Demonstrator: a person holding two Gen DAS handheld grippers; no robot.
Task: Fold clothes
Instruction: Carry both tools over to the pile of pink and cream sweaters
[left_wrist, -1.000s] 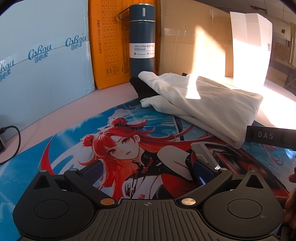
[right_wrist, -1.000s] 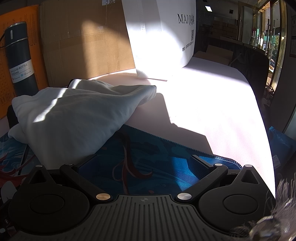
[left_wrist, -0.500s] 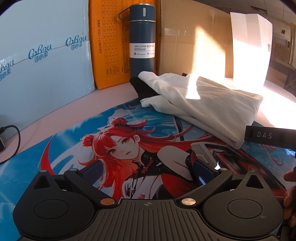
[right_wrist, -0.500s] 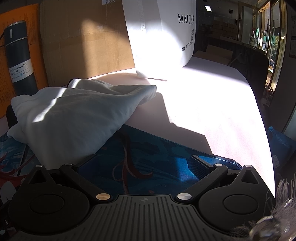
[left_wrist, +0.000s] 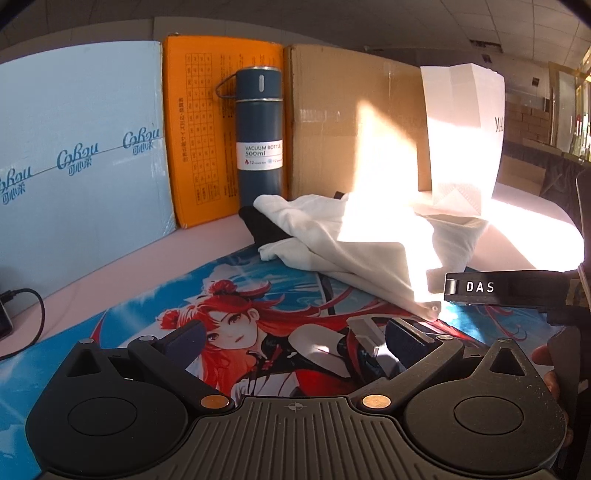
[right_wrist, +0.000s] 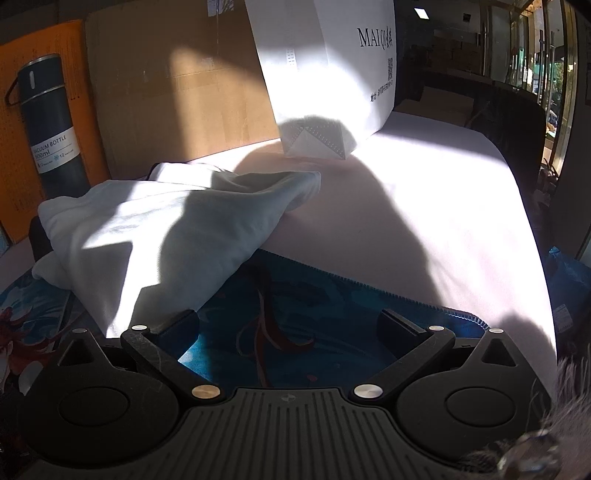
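both claws, left (left_wrist: 295, 341) and right (right_wrist: 288, 326), spread, empty; shirt (left_wrist: 354, 240) bunched, so a grab may catch several layers.

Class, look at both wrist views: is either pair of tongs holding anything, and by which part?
Nothing is held. The left tongs and right tongs are both open above the printed mat, short of the crumpled white cloth garment.

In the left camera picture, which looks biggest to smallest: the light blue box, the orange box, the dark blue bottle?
1. light blue box
2. orange box, clearly narrower
3. vacuum bottle, smallest

All three stand at a similar distance, so the order looks reliable.
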